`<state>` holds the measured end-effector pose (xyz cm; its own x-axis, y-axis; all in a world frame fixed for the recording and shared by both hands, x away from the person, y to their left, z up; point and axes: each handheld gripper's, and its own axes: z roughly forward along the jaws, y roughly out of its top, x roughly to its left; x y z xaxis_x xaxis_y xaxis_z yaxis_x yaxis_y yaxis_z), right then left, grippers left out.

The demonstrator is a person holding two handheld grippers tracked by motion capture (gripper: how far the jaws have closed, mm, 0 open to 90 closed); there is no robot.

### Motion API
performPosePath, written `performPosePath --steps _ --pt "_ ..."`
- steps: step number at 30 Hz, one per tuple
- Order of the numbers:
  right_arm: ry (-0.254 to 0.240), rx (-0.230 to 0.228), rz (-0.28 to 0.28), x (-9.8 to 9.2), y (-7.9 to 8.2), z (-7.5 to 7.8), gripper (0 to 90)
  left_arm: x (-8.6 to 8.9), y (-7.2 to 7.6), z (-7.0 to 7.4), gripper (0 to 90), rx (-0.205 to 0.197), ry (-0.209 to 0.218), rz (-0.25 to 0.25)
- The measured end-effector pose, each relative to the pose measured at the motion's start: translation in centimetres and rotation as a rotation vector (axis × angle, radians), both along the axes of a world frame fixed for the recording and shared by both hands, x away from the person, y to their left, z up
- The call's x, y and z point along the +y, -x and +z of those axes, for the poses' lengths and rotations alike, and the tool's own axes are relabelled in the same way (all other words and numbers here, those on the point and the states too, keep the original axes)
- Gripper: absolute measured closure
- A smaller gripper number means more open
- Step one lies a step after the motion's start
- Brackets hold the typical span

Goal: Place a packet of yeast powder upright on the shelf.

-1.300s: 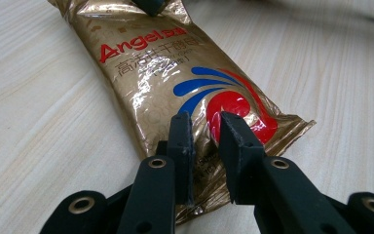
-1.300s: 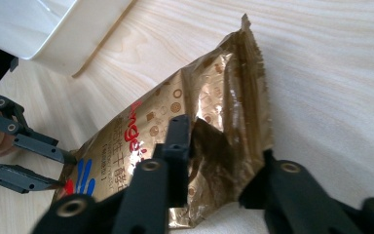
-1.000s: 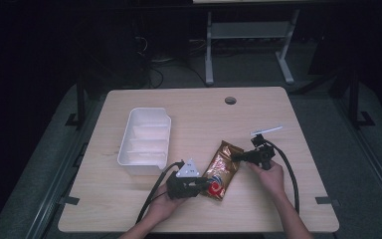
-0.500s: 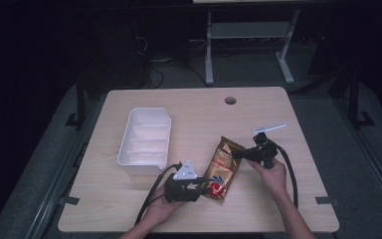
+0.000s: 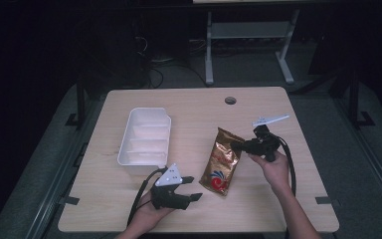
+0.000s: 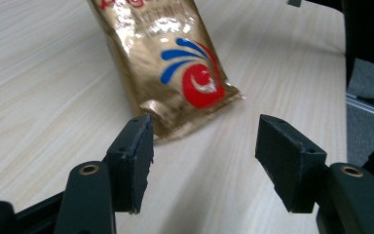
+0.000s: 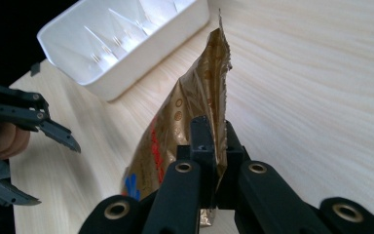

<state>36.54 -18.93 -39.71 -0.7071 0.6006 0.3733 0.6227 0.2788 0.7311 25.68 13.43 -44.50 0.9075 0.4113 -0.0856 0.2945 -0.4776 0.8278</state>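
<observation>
Lying lengthwise on the table [image 5: 288, 199], lower centre of the high view: one gold snack bag [image 5: 222, 162], red-and-blue swirl logo at its near end. Right gripper [image 5: 238, 146] is clamped on the bag's right edge near the top; in the right gripper view its jaws are pinched tight on the foil edge, which stands up between them. Left gripper [image 5: 190, 188] sits at lower left of the bag, just short of the bottom corner, not touching; in the left gripper view jaws are spread wide with the bag's bottom seam just beyond the left jaw.

Versus 0.5 s ago: bag's top end has swung slightly up-right with the right gripper; left gripper has backed a little off the bag's lower end, jaws now clearly apart.

Count: one bag, one white compartment tray [image 5: 146, 136] at centre-left, well apart from the bag, two grippers, one table.
</observation>
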Motion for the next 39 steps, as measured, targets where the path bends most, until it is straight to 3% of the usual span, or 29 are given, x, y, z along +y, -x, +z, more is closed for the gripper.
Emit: performPosePath --steps 7,12,39 --pt "-0.002 -0.029 0.005 -0.3 -0.1 1.7 89.4 0.4 0.9 -0.5 34.9 -0.019 -0.019 -0.039" --pt "0.001 -0.048 0.006 -0.3 -0.2 2.9 89.4 0.4 0.9 -0.6 33.8 -0.021 -0.009 -0.059" --pt "0.025 -0.113 0.072 2.8 -1.2 6.3 89.5 1.1 0.9 -0.2 30.0 -0.035 0.011 -0.060"
